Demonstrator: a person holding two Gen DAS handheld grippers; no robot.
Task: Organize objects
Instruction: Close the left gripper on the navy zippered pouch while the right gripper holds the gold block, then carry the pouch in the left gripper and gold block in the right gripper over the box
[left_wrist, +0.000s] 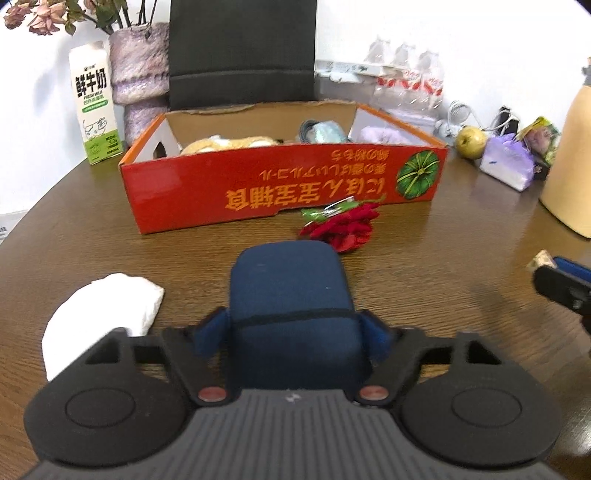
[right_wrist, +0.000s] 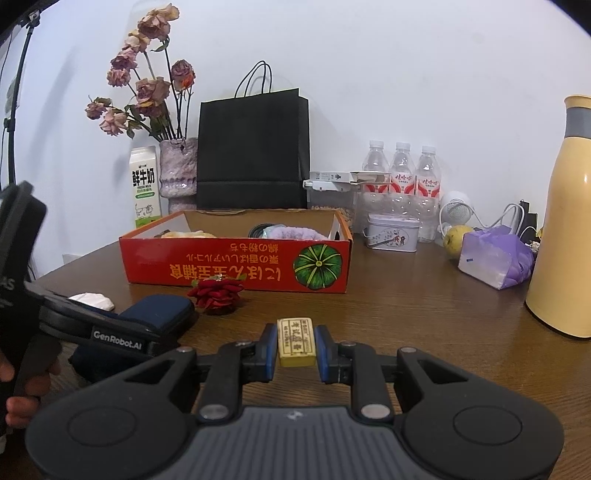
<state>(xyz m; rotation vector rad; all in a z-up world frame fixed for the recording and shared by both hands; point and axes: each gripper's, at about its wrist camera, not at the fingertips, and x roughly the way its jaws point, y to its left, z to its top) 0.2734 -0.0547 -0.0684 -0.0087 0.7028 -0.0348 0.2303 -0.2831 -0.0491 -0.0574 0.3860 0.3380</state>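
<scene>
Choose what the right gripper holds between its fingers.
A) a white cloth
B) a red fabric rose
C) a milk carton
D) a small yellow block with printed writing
D: the right gripper is shut on the small yellow block, blue pads at its sides.

Matt, grained wood on table (right_wrist: 406, 314). Printed cardboard, red outside, on box (left_wrist: 280, 184). Dark blue matt fabric on case (left_wrist: 288, 291). Matt black paper on bag (right_wrist: 253, 147).
</scene>
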